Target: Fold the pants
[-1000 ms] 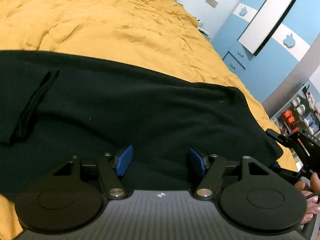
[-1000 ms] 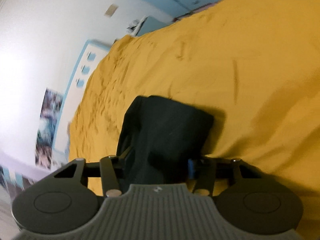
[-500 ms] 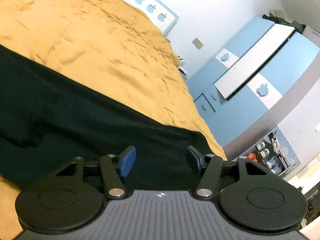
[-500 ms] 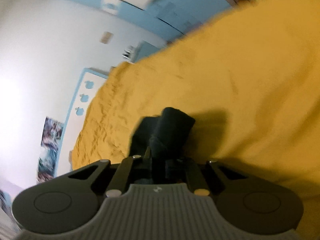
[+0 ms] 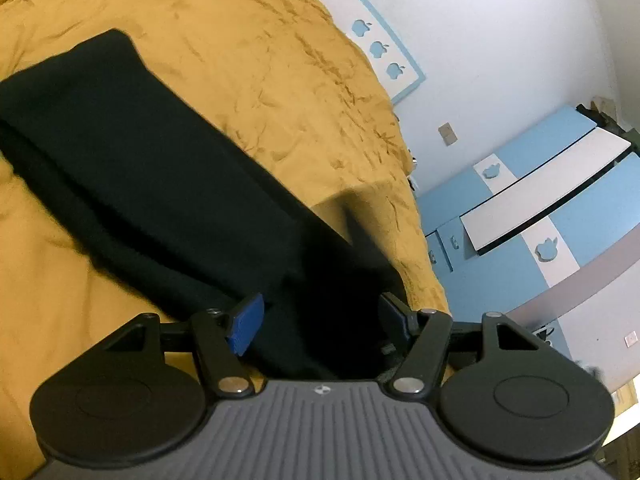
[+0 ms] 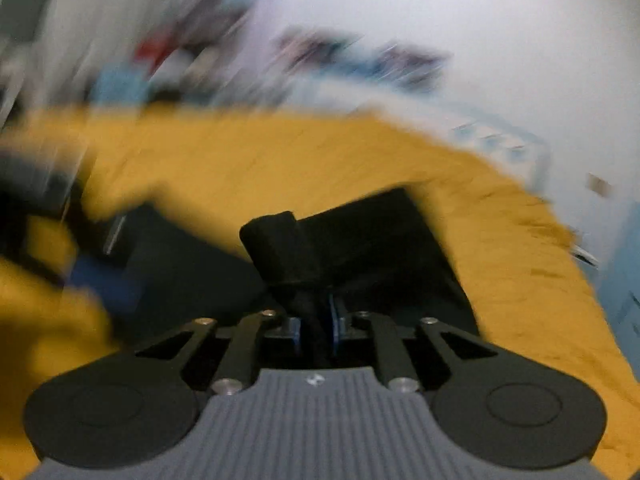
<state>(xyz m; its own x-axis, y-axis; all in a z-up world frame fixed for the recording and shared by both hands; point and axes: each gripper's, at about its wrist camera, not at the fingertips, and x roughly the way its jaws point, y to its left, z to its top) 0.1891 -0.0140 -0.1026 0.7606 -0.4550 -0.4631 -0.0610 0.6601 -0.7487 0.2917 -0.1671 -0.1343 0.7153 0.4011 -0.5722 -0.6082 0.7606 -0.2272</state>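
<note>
Pants (image 6: 360, 248) pinched in the clenched right gripper (image 6: 316, 330) may slip mid-swing, since the left gripper (image 5: 320, 316) gapes released around them.

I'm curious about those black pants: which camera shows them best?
The left wrist view: the pants stretch sharply across the yellow bedspread. The right wrist view is blurred, showing only a bunched part pinched between closed fingers.
</note>
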